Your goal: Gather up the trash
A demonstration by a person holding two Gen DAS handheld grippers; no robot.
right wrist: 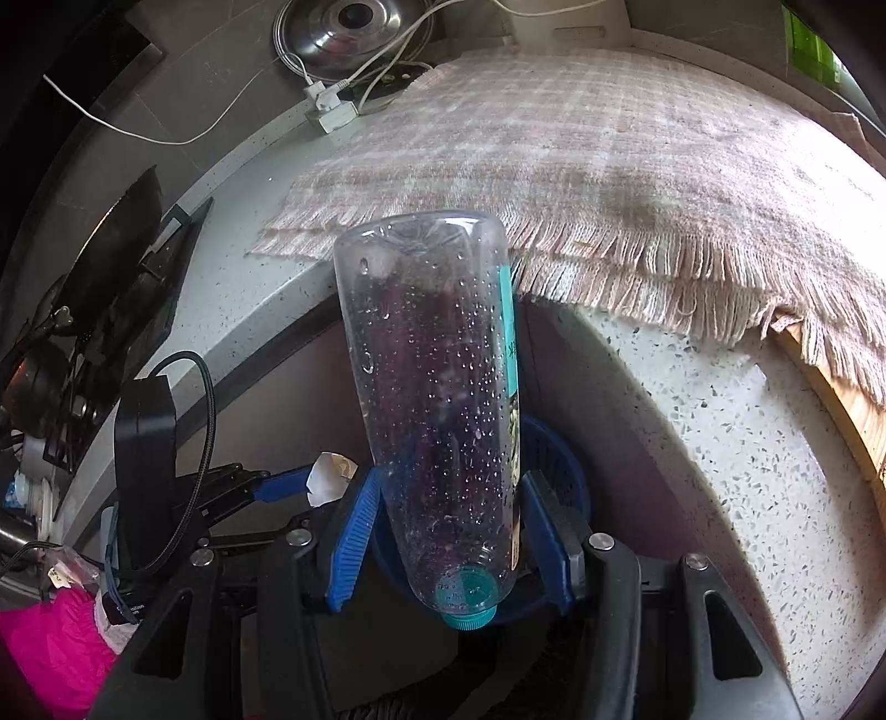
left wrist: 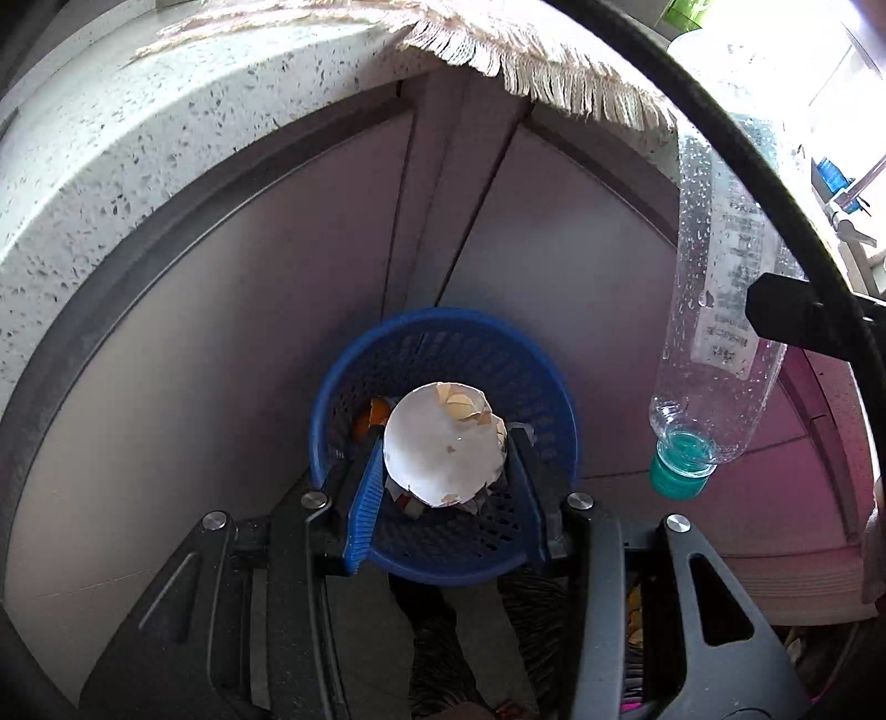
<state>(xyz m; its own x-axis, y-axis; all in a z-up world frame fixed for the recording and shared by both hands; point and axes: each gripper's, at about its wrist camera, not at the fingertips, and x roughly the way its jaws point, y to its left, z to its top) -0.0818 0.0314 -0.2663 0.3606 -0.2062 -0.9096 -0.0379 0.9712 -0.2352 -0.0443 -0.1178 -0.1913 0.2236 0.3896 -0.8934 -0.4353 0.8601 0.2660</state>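
Observation:
My left gripper [left wrist: 446,443] is shut on a white eggshell half [left wrist: 437,448], held right above the blue perforated trash basket [left wrist: 443,338] on the floor. Orange peel [left wrist: 368,418] and scraps lie inside the basket. In the right wrist view my right gripper [right wrist: 446,493] is shut on a clear plastic bottle [right wrist: 432,376] with a teal cap [right wrist: 465,601], held cap-down over the same basket [right wrist: 559,459]. The bottle [left wrist: 714,310] also hangs at the right of the left wrist view. The left gripper with the eggshell [right wrist: 329,476] shows at the left in the right wrist view.
A speckled stone counter edge [left wrist: 111,166] curves above grey cabinet doors [left wrist: 221,310]. A fringed checked cloth [right wrist: 581,166] lies on the counter, with a metal lid [right wrist: 354,27] and white cables [right wrist: 332,105] behind. A pink cloth [right wrist: 50,648] lies low at the left.

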